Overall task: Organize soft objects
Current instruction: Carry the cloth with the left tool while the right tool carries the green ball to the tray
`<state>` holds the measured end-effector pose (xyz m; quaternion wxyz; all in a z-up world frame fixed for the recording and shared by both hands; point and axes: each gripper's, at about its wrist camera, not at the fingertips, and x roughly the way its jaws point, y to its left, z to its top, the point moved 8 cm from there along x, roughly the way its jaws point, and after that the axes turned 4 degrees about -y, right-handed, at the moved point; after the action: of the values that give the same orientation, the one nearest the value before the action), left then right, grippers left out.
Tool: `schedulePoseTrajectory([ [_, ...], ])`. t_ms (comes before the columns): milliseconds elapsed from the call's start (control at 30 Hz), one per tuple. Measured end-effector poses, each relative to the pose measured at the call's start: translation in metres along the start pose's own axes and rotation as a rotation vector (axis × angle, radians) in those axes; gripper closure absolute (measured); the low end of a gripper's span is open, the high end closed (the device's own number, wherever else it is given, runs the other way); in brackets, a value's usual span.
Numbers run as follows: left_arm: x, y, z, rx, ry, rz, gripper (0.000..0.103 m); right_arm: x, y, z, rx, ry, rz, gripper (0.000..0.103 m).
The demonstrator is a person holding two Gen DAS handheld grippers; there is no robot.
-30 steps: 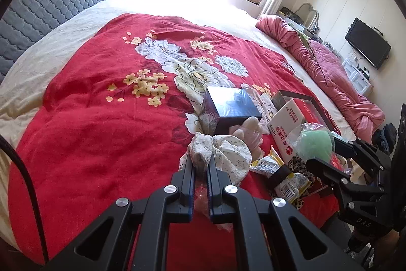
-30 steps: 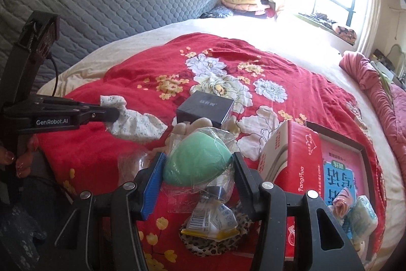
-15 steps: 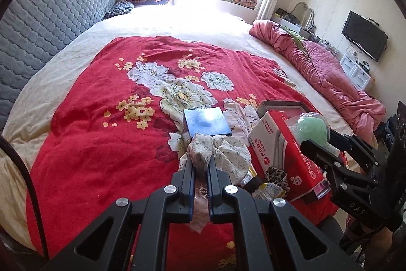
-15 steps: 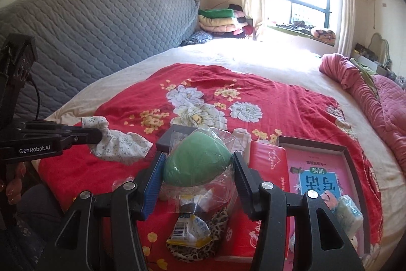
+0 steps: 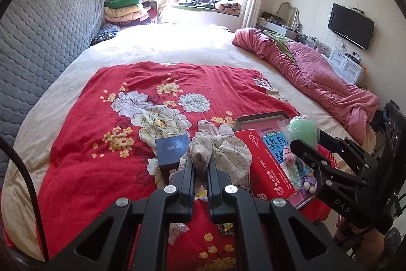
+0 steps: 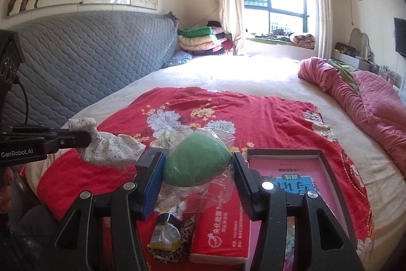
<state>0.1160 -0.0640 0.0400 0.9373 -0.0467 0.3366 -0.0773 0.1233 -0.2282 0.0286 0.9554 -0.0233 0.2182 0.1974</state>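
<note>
My left gripper [image 5: 200, 164] is shut on a white floral cloth [image 5: 223, 156], which hangs above the red flowered quilt [image 5: 83, 151]. The right wrist view shows the same cloth [image 6: 109, 146] at the left, dangling from the left gripper [image 6: 83, 136]. Between the pads of my right gripper [image 6: 198, 169] sits a green egg-shaped sponge in clear wrap [image 6: 195, 161], and the jaws are shut on it. From the left wrist view the sponge [image 5: 303, 130] appears at the right, above the shallow box [image 5: 261, 117].
A red tissue box [image 6: 218, 230] and a shallow open box [image 6: 284, 151] with a pink book lie near the bed's edge. A dark blue box [image 5: 172, 149], a leopard-print item [image 6: 175, 245] and small packets sit on the quilt. A pink duvet [image 5: 317, 78] lies right.
Both grippers have risen from the quilt with their loads. The cloth and the green sponge now hang higher above the boxes, and more of the room shows.
</note>
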Motion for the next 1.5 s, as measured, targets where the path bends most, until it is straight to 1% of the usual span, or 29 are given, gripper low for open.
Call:
schedulePoseTrajectory([
  [167, -0.007, -0.010, 0.011, 0.013, -0.010, 0.013, 0.095, -0.010, -0.015, 0.005, 0.012, -0.024, -0.028, 0.049],
  [233, -0.008, -0.015, 0.015, 0.011, -0.012, 0.002, 0.095, -0.012, -0.022, 0.007, 0.021, -0.028, -0.042, 0.049],
  [300, -0.009, -0.019, 0.018, 0.016, -0.015, 0.002, 0.095, -0.016, -0.029, 0.008, 0.017, -0.032, -0.072, 0.049],
  [433, -0.011, -0.033, 0.025, 0.039, -0.025, 0.002, 0.095, -0.024, -0.043, 0.010, 0.029, -0.043, -0.105, 0.049],
  [667, -0.011, -0.061, 0.036, 0.070, -0.037, -0.025, 0.095, -0.036, -0.064, 0.016, 0.045, -0.070, -0.160, 0.049],
  [900, -0.011, -0.085, 0.041, 0.106, -0.050, -0.039, 0.095, -0.049, -0.086, 0.016, 0.079, -0.091, -0.193, 0.049],
  [1267, 0.013, -0.119, 0.041, 0.141, -0.020, -0.084, 0.095, -0.061, -0.125, 0.011, 0.131, -0.108, -0.262, 0.049],
  [1500, 0.036, -0.150, 0.038, 0.166, 0.009, -0.124, 0.095, -0.080, -0.162, 0.003, 0.163, -0.117, -0.344, 0.049],
])
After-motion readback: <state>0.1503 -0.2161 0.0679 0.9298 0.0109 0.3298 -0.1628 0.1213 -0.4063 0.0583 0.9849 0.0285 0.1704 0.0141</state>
